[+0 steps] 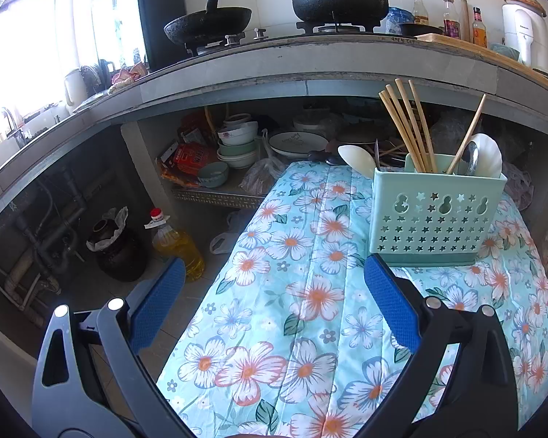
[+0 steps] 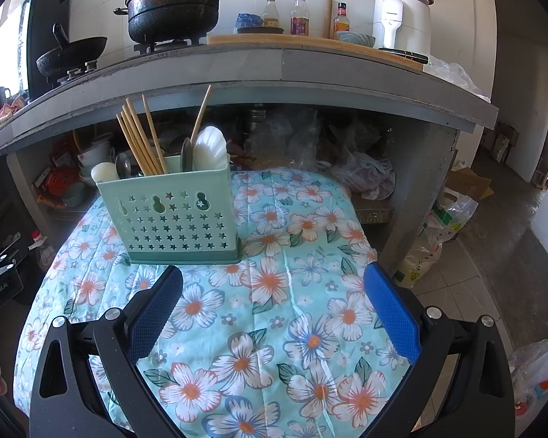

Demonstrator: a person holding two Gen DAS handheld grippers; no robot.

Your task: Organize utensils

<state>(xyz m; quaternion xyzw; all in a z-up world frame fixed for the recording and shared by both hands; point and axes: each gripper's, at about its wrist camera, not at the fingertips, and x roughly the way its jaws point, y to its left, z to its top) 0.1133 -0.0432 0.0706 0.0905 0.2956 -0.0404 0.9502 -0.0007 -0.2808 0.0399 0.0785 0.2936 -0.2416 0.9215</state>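
Floral cloth (image 2: 274, 292) on table — stone counter (image 2: 237, 69) behind.

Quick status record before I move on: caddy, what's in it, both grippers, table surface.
caddy: green utensil caddy upright on the floral cloth
chopsticks: bundle standing in caddy, one apart
spoons: white spoons and a metal spoon in caddy
left gripper: open, empty
right gripper: open, empty
loose utensils on cloth: none visible

holder (image 2: 171, 215): 1 | chopsticks (image 2: 137, 138): about 6 | bottles (image 2: 299, 14): 3 | pots (image 2: 173, 7): 1
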